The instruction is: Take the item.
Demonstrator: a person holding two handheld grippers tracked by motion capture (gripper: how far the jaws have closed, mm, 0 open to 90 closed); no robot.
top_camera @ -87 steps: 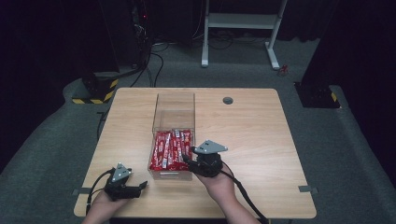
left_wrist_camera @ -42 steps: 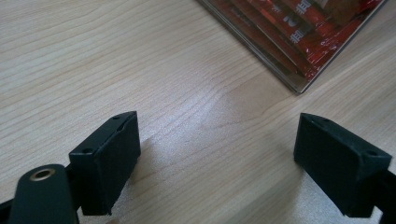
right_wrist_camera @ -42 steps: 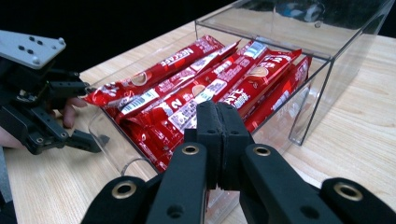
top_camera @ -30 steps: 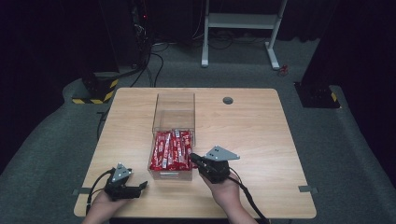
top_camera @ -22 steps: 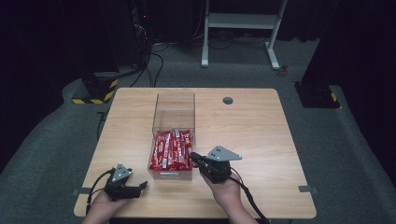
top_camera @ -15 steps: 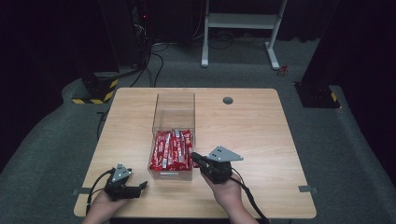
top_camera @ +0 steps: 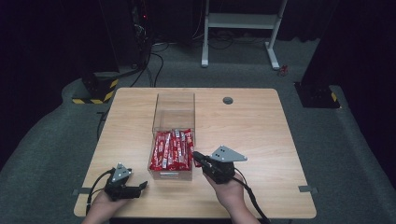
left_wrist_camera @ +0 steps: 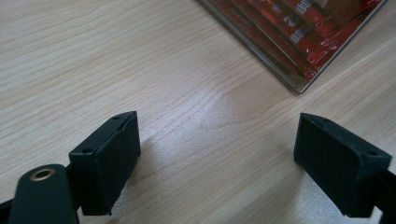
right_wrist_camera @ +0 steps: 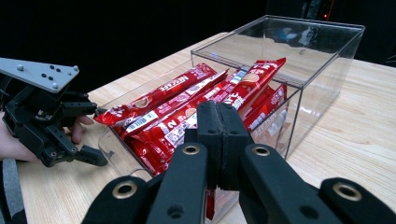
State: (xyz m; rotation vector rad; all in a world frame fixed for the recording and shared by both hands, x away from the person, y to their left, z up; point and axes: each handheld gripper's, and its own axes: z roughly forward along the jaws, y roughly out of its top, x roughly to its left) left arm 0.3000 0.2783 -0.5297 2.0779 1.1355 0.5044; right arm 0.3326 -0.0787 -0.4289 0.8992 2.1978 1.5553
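Right gripper: my right gripper (top_camera: 198, 157) sits just right of the picture's centre in the high view, tips aimed at the near right corner of the clear box (top_camera: 173, 100). Its jaws are pressed together.
Held or not: in the right gripper view a red sliver shows under the closed pads (right_wrist_camera: 219, 135). I cannot tell whether it is a pinched packet or one seen through the box wall.
Left gripper: my left gripper (top_camera: 142, 186) rests low on the table (top_camera: 252, 126) at the lower left of the frame, jaws spread wide with only bare wood between them.
Red packets: the red packets (top_camera: 172, 149) lie stacked lengthwise in the near half of the box. The far half is bare.
What changed: over the last few seconds the right gripper has slid a little right and down in the high view, away from the box wall. The left one has stayed put, and the stack looks the same.
Meaning: I judge this a small retreat from the box, either lifting one packet clear or resetting for another try.
Next: I would check the pinch before moving further.
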